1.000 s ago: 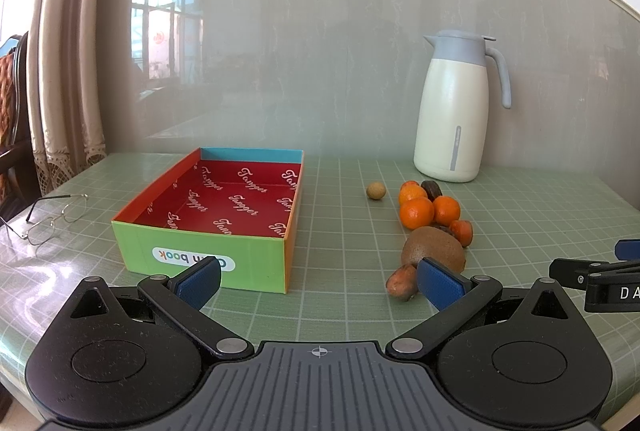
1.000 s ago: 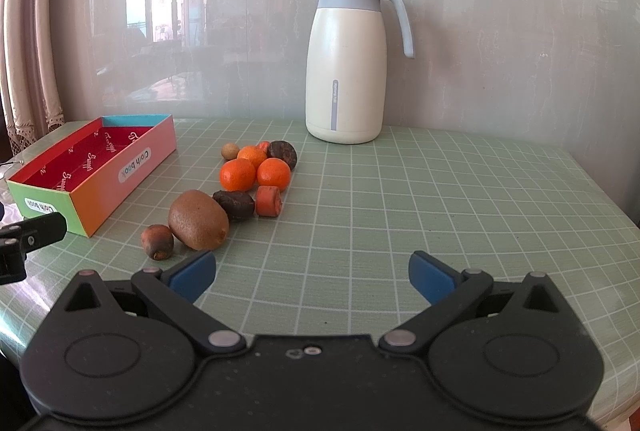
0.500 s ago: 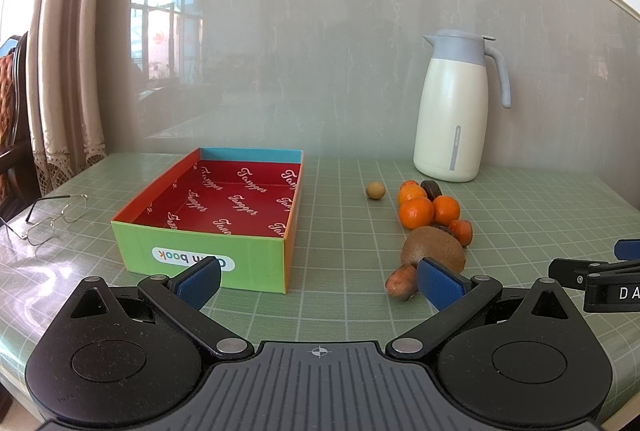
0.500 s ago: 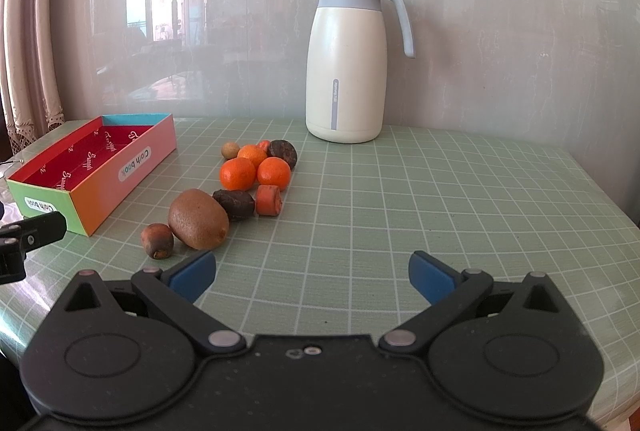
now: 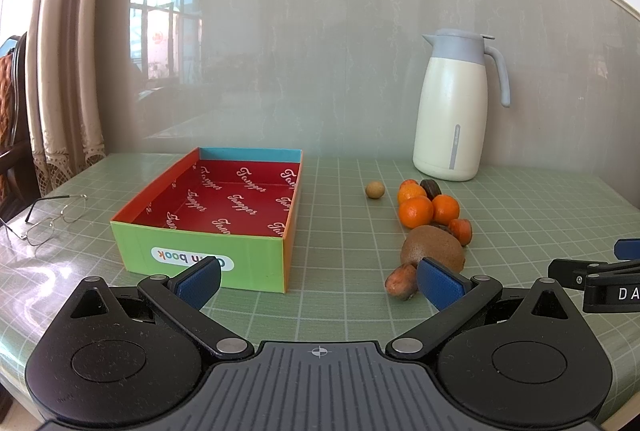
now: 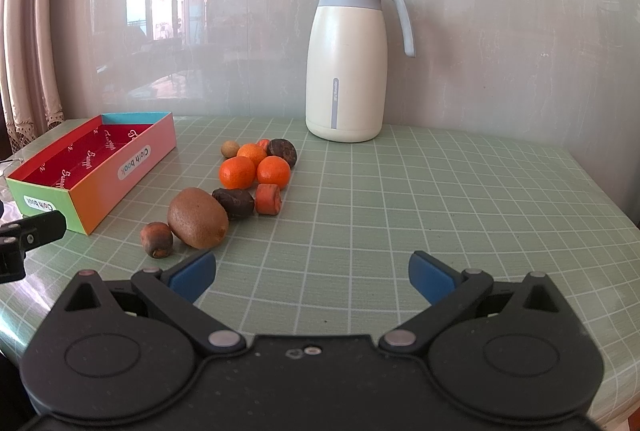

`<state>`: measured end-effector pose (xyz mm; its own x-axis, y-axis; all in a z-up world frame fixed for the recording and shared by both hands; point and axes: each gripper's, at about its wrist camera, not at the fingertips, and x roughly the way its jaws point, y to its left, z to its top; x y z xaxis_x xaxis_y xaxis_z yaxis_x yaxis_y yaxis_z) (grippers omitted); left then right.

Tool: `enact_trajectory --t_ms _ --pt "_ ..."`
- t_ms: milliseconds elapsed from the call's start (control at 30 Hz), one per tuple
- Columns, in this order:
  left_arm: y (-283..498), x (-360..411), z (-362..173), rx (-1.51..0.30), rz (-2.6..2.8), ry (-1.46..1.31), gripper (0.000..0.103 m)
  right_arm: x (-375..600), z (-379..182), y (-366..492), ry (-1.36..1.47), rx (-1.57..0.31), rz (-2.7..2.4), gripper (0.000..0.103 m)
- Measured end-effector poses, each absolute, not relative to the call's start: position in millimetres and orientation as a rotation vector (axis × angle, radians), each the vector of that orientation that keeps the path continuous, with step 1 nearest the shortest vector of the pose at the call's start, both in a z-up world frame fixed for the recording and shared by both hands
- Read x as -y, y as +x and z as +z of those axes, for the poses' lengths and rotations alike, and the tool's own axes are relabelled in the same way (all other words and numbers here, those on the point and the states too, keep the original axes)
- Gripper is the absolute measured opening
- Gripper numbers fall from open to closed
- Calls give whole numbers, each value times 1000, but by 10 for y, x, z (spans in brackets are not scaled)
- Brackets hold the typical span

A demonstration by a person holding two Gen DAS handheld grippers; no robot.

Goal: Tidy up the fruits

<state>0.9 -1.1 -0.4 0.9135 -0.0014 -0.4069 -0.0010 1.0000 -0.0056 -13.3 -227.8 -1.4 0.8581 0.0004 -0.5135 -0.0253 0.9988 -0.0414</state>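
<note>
change: nothing moved over the last second, both views match the earlier ones; no fruit picked yet, task looks to be at its start
left gripper (image 5: 318, 281): jaws wide apart, holding nothing, low over the near edge of the green grid-patterned worktop (image 5: 340, 295); its right pad overlaps the kiwi in view, contact cannot be told
right gripper (image 6: 312, 277): jaws wide apart, nothing held, over bare worktop, fruit ahead to its left
box: multicolour cardboard box with red printed lining (image 5: 224, 207), no fruit inside, left of the fruit
fruit: loose cluster between the box and the cream thermos jug with grey lid (image 6: 346, 71); brown fuzzy kiwi (image 6: 197, 217) nearest, small reddish-brown fruit (image 6: 157, 239) just beside it, round orange tangerines (image 6: 254, 169) behind, small tan round fruit (image 5: 375, 189) apart at the back
other: wire-framed glasses (image 5: 48, 219) left of box
next (judgement): nearest kiwi or small reddish fruit is the likely first pick
</note>
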Motion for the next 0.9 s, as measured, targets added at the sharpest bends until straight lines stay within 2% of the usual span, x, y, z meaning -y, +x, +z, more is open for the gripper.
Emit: enact_trajectory --t_ms 367,633,900 --pt "157 163 75 -431 -33 20 103 2455 2 -29 -14 -545 -31 103" --pt "505 512 192 -411 -57 30 103 2819 100 99 44 -529 -127 103" --pt "999 794 116 -466 -85 40 103 3032 220 385 42 -524 -203 103"
